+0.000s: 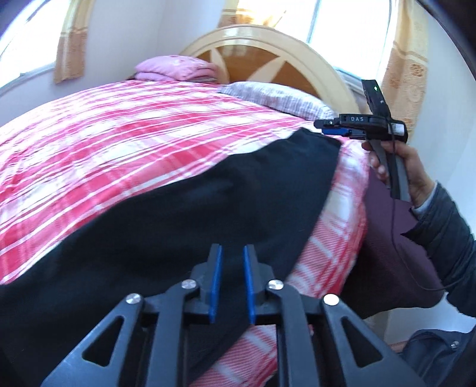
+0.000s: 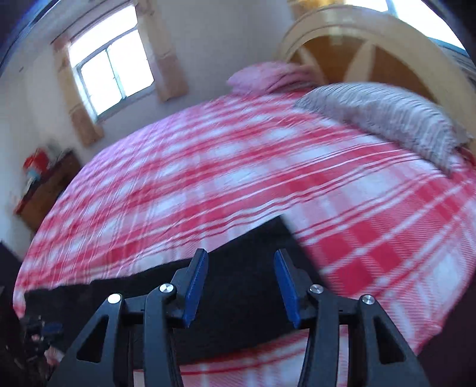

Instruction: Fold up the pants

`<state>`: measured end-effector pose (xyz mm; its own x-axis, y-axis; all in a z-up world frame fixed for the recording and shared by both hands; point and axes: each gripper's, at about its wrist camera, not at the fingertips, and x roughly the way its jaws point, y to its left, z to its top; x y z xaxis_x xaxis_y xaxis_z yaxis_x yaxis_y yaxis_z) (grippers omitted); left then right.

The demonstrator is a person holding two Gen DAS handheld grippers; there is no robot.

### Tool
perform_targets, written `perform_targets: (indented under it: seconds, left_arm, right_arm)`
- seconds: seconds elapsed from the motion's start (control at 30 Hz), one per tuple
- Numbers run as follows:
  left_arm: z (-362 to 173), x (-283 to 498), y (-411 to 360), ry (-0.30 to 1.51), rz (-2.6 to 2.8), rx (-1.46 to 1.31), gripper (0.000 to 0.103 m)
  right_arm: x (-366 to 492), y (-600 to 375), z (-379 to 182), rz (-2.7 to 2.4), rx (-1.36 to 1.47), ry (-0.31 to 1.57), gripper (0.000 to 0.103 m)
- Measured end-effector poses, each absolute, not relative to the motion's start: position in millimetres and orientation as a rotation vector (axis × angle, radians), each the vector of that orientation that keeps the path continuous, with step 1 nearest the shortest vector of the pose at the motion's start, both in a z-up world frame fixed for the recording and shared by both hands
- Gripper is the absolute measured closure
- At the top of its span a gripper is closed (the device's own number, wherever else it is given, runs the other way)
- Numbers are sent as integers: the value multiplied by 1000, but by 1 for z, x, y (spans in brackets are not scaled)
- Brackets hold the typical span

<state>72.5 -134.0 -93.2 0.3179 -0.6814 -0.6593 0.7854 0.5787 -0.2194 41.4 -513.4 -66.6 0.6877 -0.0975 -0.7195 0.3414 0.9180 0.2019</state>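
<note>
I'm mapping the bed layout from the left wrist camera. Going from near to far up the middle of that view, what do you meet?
left gripper → black pants → red plaid bedspread → pink folded blanket → wooden headboard → window.

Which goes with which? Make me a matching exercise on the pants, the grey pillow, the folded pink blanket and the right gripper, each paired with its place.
Things:
1. black pants
2. grey pillow
3. pink folded blanket
4. right gripper

Places:
A. stacked at the headboard, far corner
B. above the end of the pants, open
C. spread along the near edge of the plaid bedspread
D. lying by the headboard, on the side nearer the person

Pairs: 1-C, 2-D, 3-A, 4-B
</note>
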Motion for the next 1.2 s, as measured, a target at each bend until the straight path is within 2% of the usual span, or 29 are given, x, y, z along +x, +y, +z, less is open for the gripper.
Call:
perform_targets:
  seconds: [0.13, 0.37, 0.5, 0.6, 0.77, 0.83, 0.9, 1.2]
  left_arm:
    - [-102, 83, -104, 796, -882, 117, 87]
    - [-131, 96, -59, 869, -778, 35, 87]
    - [-140, 85, -56, 867, -787, 67, 86]
    - [-139, 79, -55, 869, -799, 72, 80]
    - [-133, 78, -38, 846, -787, 57, 80]
    - [-133, 81, -26, 838, -766, 50, 75]
    - [-135, 82, -17, 833, -750, 44, 71]
    - [-133, 93, 25, 781, -677, -34, 71]
  right_arm:
    - [64, -522, -96, -301, 402, 869, 54]
    - [66, -477, -75, -296, 305, 828, 54]
    - [94, -401, -76, -60, 263, 846, 54]
    - [122, -333, -87, 125, 228, 884, 54]
    - [153, -247, -104, 317, 192, 922, 54]
    - [162, -220, -112, 359, 147, 948, 54]
    - [170, -207, -119, 365, 135, 968, 54]
    - [211, -203, -121, 336, 180, 1022, 54]
